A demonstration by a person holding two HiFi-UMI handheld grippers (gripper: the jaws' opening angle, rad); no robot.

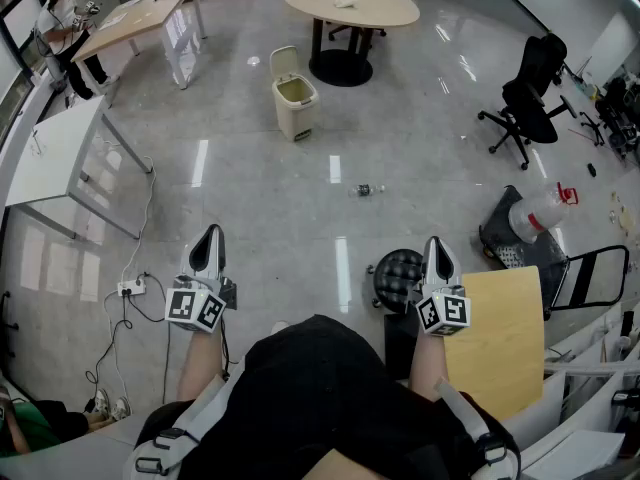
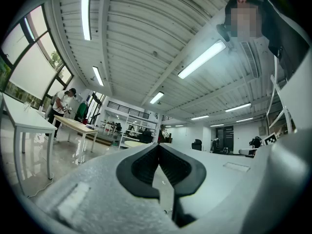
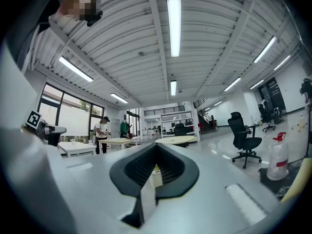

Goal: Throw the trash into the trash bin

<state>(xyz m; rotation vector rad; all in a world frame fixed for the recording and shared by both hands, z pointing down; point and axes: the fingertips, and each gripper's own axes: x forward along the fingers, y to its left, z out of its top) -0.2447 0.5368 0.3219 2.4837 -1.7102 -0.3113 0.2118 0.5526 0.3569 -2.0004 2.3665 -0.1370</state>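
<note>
A beige trash bin (image 1: 293,104) with its lid up stands on the grey floor, well ahead of me. A small plastic bottle (image 1: 368,190) lies on the floor between the bin and my hands. My left gripper (image 1: 208,249) and right gripper (image 1: 438,257) are held level in front of my body, far short of both. In the left gripper view the left gripper (image 2: 158,146) has its jaws closed tip to tip with nothing in them. The right gripper (image 3: 157,144) is shut and empty too, and the bin (image 3: 155,176) shows pale through the hollow behind its tips.
A black stool (image 1: 398,277) and a wooden board (image 1: 497,340) sit close by my right hand. Cables and a power strip (image 1: 131,289) lie to the left near a white desk (image 1: 50,155). Farther off are a round table (image 1: 350,3), an office chair (image 1: 528,99) and a person (image 1: 61,26).
</note>
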